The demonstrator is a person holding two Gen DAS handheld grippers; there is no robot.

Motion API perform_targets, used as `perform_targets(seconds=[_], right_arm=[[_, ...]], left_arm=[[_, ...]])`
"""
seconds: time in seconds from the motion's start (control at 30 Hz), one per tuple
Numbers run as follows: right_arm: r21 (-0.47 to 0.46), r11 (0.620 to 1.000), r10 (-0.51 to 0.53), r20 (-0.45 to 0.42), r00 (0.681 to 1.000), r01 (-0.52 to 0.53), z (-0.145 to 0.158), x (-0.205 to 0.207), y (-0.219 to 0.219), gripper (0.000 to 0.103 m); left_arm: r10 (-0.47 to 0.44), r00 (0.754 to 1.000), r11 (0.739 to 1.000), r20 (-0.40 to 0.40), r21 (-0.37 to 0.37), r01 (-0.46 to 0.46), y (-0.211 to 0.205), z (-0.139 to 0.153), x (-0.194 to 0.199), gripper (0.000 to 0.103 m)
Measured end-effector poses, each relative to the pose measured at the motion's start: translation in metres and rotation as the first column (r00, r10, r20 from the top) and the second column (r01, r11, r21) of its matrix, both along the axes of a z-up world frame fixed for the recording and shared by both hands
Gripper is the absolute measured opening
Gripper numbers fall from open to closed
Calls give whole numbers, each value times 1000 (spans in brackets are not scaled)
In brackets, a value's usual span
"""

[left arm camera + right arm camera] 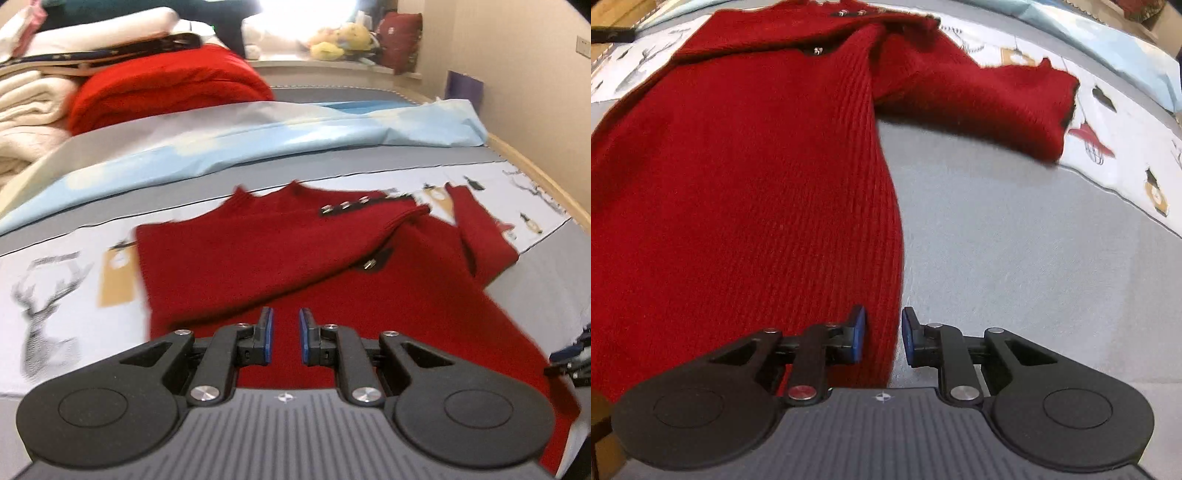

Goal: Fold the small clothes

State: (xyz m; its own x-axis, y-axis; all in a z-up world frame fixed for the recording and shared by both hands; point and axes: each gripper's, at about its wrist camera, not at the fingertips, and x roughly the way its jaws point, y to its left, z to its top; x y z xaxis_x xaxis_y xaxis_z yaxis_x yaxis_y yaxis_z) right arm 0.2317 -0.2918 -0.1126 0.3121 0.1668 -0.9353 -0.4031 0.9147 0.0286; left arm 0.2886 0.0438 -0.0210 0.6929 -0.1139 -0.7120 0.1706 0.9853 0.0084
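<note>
On the bed point(1015, 240) the red sweater point(738, 184) runs lengthwise toward 12 o'clock; my right gripper point(882, 334) — jaws apart — straddles its right edge, nearer than my left gripper point(286, 336), also apart, mid-hem.

Colours on my bed
My ribbed dark red sweater point(258, 254) lies on grey-and-white, deer-printed bedding point(48, 295).

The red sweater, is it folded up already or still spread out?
Partly folded. The sweater has one sleeve folded across its chest; the other sleeve sticks out sideways on the bed.
</note>
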Motion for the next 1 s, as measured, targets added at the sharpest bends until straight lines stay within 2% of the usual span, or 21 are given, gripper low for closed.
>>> perform_targets(seconds=[0.07, 0.13, 0.23, 0.27, 0.33, 0.37, 0.5, 0.57, 0.6, 0.63, 0.7, 0.8, 0.87, 0.93, 1.0], right_arm=[[63, 995, -78, 85, 993, 73, 20, 6, -5, 22], [99, 988, -132, 193, 972, 115, 40, 12, -11, 26], [98, 982, -179, 250, 952, 159, 51, 20, -15, 26], [89, 983, -176, 263, 949, 158, 52, 21, -14, 26], [72, 986, -165, 274, 948, 150, 52, 25, -11, 26], [69, 986, -163, 274, 948, 149, 50, 25, -11, 26], [68, 988, -151, 265, 952, 138, 48, 16, -19, 26], [70, 988, -154, 262, 953, 140, 44, 17, -28, 26], [71, 987, -159, 257, 953, 146, 43, 19, -29, 26], [70, 986, -166, 254, 953, 153, 48, 15, -32, 26], [70, 983, -182, 251, 951, 170, 47, 21, -27, 26], [76, 979, -200, 245, 949, 187, 50, 30, -16, 26], [78, 979, -201, 251, 947, 187, 52, 37, -9, 26], [82, 978, -204, 260, 944, 189, 54, 45, -1, 26], [94, 976, -216, 269, 938, 198, 58, 52, 7, 26]], left_arm=[[11, 1000, 999, 0, -32, -11, -18, -10, 27, 15], [13, 1000, 999, -2, -50, -13, -37, -20, 49, 15], [5, 1000, 999, -17, -43, -6, -70, -41, 84, 18], [2, 999, 999, -36, -37, -3, -81, -50, 97, 21], [9, 998, 1000, -67, -24, -10, -97, -66, 117, 47], [12, 996, 1000, -85, -21, -13, -106, -74, 127, 52], [-8, 991, 1000, -137, 4, 9, -131, -102, 153, 54], [-19, 993, 996, -115, 83, 28, -141, -111, 160, 51], [-27, 995, 993, -98, 115, 39, -142, -112, 162, 35], [-43, 995, 989, -90, 136, 55, -140, -112, 164, 13], [-66, 996, 988, -52, 137, 72, -124, -101, 164, 9], [-22, 999, 993, 50, 115, 16, -71, -62, 153, 8], [67, 993, 994, 93, 84, -75, -11, -35, 143, 7], [178, 976, 980, 124, 69, -187, 57, -13, 129, 7], [349, 928, 934, 134, 37, -357, 146, 5, 108, 7]])
